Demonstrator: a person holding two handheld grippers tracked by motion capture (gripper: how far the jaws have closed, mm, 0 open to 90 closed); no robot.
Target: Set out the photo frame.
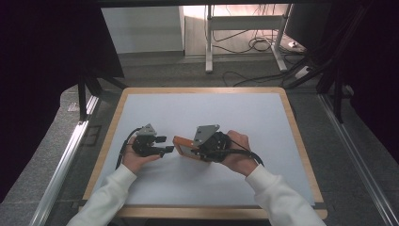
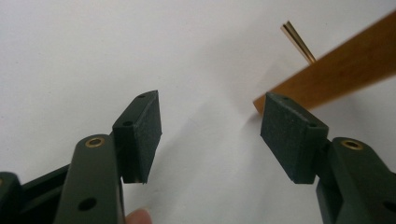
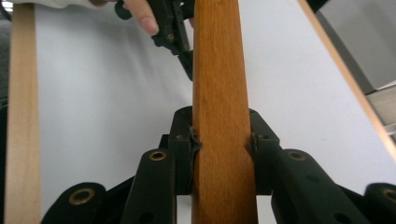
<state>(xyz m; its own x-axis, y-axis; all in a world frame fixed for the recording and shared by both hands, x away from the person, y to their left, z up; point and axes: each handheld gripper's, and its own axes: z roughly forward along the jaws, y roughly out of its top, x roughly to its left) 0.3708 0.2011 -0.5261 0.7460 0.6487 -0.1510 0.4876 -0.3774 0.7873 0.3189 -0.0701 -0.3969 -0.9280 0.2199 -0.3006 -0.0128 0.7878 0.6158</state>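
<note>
Right gripper view showed the right gripper (image 3: 219,144) clamping the wooden block (image 3: 219,93); the left gripper (image 2: 210,135), fingers open, probably needed to close on its near end.

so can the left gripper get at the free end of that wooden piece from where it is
Probably yes. The left gripper is open and empty, the wooden piece ends just beside its jaws, and nothing lies between them. The right gripper clamps the other end.
</note>
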